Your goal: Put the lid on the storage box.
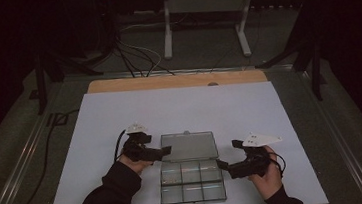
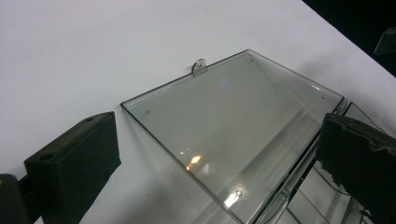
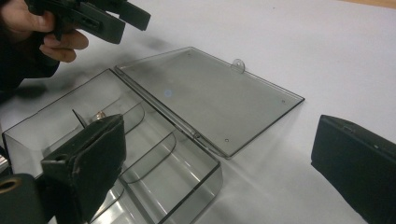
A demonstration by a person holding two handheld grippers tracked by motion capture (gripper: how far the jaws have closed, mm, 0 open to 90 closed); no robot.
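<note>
Clear plastic box (image 1: 191, 181) w/ divided compartments sits near the front edge of the desk (image 1: 96, 130), about mid-width, on the white sheet. Its lid (image 1: 189, 146) is flipped fully open and lies flat on the sheet behind the box, hinged along the box's back edge; small latch tab (image 1: 186, 132) on the lid's far edge points toward the back of the desk.

Left gripper (image 1: 166, 152) is at the lid's left edge. In the left gripper view its jaws stand wide apart, one over bare sheet, the other over the hinge side, lid between them, nothing clamped. Can't tell if they touch the lid.

Right gripper (image 1: 222, 166) is at the box's right edge, approx level w/ the back row of compartments. In the right gripper view its jaws are also spread wide: one over the box's interior, the other over the sheet outside. Holding nothing.
</note>
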